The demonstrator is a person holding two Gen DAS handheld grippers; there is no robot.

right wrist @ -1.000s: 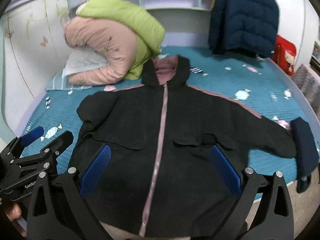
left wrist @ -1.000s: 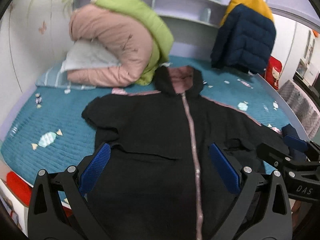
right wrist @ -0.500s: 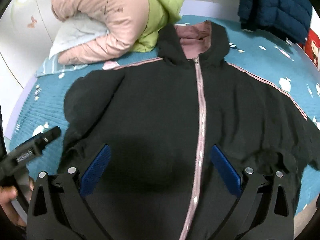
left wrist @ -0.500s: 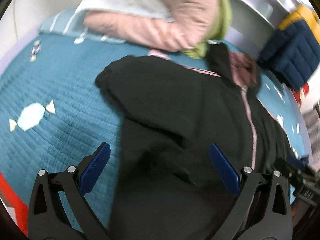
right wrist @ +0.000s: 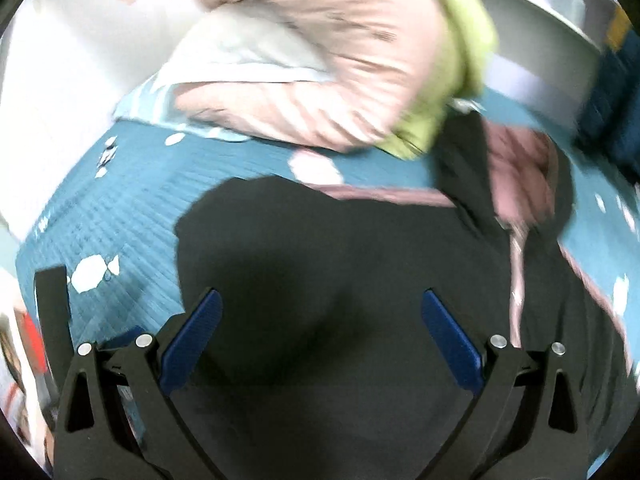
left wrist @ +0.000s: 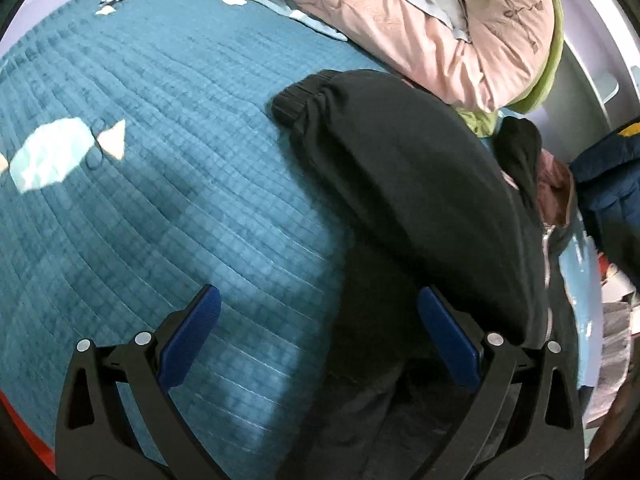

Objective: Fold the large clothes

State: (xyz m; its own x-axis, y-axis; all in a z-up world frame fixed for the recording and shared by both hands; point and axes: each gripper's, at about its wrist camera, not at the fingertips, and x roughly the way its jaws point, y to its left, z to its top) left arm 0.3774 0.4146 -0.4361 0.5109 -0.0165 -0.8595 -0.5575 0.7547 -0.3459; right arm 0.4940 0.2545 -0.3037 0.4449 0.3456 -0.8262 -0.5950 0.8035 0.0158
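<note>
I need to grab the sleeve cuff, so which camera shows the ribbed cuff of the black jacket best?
The left wrist view: the ribbed cuff lies sharp against the teal bedspread. The right wrist view is motion-blurred, showing only the sleeve's dark end.

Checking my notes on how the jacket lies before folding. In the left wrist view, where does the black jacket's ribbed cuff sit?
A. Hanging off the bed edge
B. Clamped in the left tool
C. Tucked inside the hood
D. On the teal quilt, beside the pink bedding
D: the ribbed cuff lies flat on the teal quilt next to the pink bedding, well ahead of the open left tool.
</note>
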